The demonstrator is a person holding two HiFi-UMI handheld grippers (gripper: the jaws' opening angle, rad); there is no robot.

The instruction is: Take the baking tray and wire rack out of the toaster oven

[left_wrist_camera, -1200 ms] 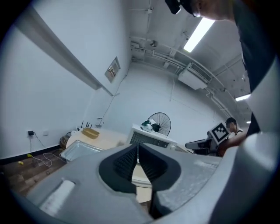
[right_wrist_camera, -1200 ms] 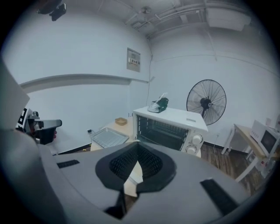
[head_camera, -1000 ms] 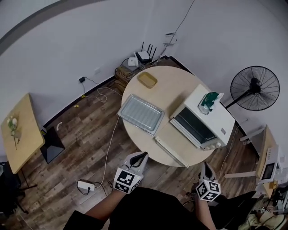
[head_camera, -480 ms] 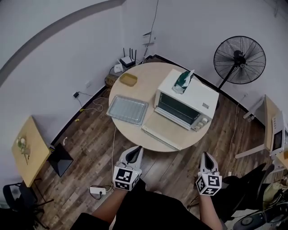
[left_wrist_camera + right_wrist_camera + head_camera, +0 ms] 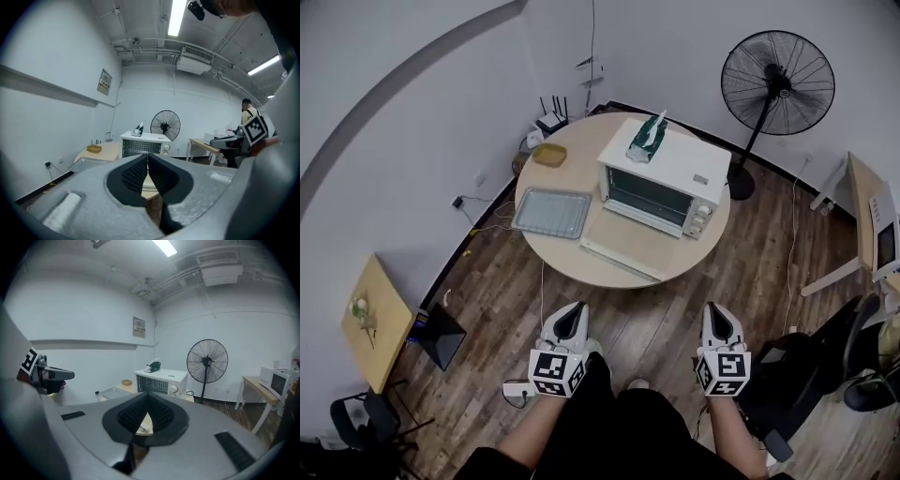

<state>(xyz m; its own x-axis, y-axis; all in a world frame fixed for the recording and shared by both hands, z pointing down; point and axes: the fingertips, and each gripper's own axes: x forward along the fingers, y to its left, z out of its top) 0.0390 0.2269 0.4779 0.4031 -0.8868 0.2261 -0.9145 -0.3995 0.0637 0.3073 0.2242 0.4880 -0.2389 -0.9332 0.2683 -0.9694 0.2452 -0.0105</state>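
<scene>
The white toaster oven (image 5: 661, 178) stands on the round wooden table (image 5: 581, 267), its door lying open and flat in front of it. A silver tray (image 5: 551, 212) lies on the table left of the oven. Both grippers hover over the wooden floor, well short of the table's near edge. My left gripper (image 5: 574, 319) is shut and empty. My right gripper (image 5: 719, 317) is also shut with nothing in it. In the left gripper view the oven (image 5: 143, 144) and tray (image 5: 89, 161) sit far beyond the gripper (image 5: 148, 155). The right gripper (image 5: 148, 394) also points at the distant oven (image 5: 161, 381).
A yellow dish (image 5: 549, 155) rests at the table's far edge, and a green and white item (image 5: 647, 139) sits on the oven. A standing fan (image 5: 776, 84) is behind the table. A small wooden table (image 5: 380, 323) stands left; a desk with a microwave (image 5: 886, 239) stands right.
The table and oven have slid up and away in the head view, and the oven's open front now faces me. Both grippers stay shut and have drawn back from the table.
</scene>
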